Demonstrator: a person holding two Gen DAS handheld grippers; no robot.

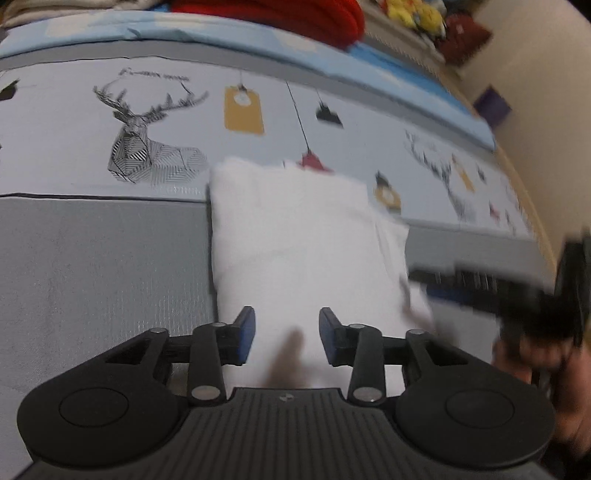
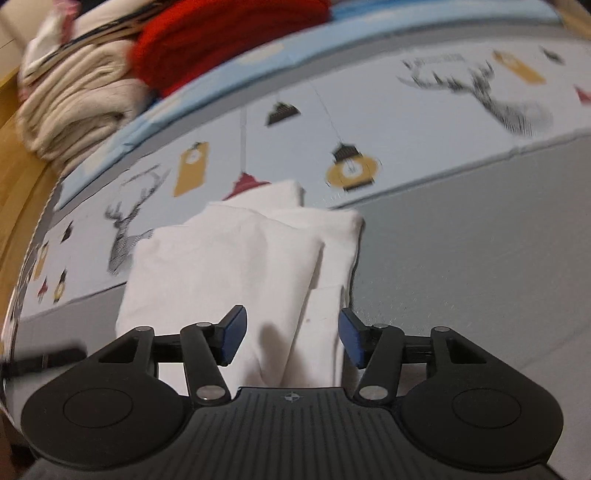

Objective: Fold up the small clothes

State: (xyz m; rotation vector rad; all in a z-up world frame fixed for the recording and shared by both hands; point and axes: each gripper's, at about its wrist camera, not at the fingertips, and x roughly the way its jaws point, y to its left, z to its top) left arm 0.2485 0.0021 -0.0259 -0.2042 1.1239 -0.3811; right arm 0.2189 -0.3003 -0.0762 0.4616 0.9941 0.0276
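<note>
A small white garment (image 1: 303,243) lies folded into a rough rectangle on the printed bed cover (image 1: 92,258). My left gripper (image 1: 287,334) is open above the garment's near edge, with nothing between its blue pads. In the right wrist view the same white garment (image 2: 236,258) shows layered folds. My right gripper (image 2: 291,336) is open over its near edge and holds nothing. The right gripper also shows blurred at the right of the left wrist view (image 1: 517,291), beside the garment's right edge.
The cover has deer (image 1: 147,140) and lantern prints. Red (image 2: 229,40) and cream (image 2: 77,107) folded clothes are stacked at the far edge of the bed. Plush toys (image 1: 417,14) sit on a far shelf. A wooden bed edge (image 2: 14,155) runs at left.
</note>
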